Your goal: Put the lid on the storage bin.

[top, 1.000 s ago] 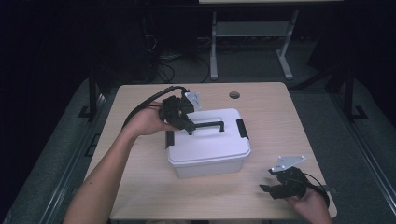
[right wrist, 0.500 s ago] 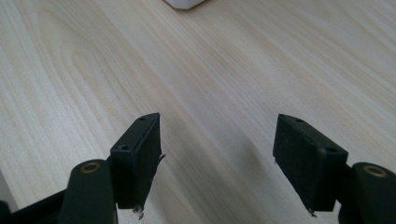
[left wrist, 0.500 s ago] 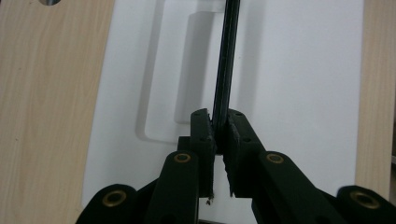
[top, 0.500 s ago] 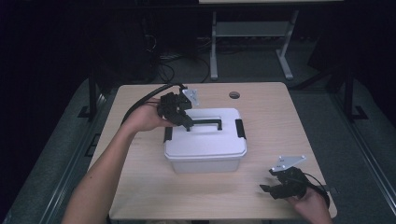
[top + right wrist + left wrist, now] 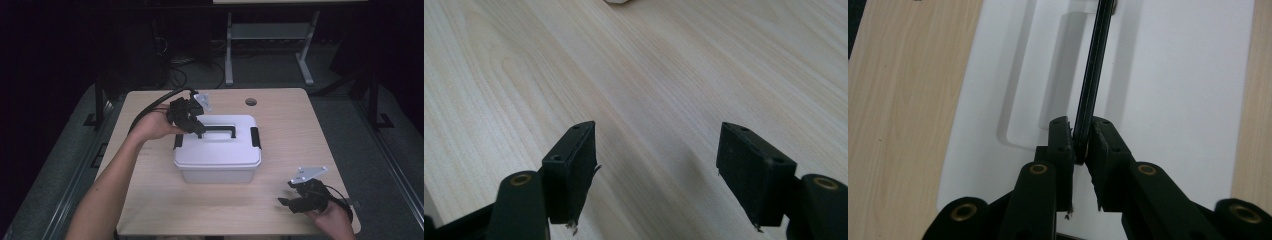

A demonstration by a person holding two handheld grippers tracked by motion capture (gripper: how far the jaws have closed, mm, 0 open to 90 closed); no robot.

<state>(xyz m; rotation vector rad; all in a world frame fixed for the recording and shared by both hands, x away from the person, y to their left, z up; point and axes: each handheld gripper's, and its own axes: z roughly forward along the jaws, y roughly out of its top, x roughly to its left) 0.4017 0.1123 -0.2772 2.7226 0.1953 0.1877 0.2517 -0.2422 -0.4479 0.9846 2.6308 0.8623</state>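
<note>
A white lidded storage box (image 5: 217,155) with black side latches stands mid-table. Its black handle (image 5: 222,131) is raised and, in the left gripper view, runs edge-on as the handle (image 5: 1092,75) over the white lid (image 5: 1173,100). My left gripper (image 5: 199,132) reaches in from the left. The left gripper (image 5: 1080,150) has the handle between its pads, still touching them, and its jaws have just been opening slightly. My right gripper (image 5: 286,201) rests near the table's front right corner. The right gripper (image 5: 656,170) stands open over bare wood with nothing between its jaws.
The light wooden table (image 5: 300,130) has a round cable hole (image 5: 251,102) near its far edge. A metal table frame (image 5: 270,35) stands on the dark floor behind. A black cable (image 5: 155,106) trails from the left gripper off the table's left side.
The box has shifted slightly left and away along with the left gripper on its handle. The right hand has stayed put.
</note>
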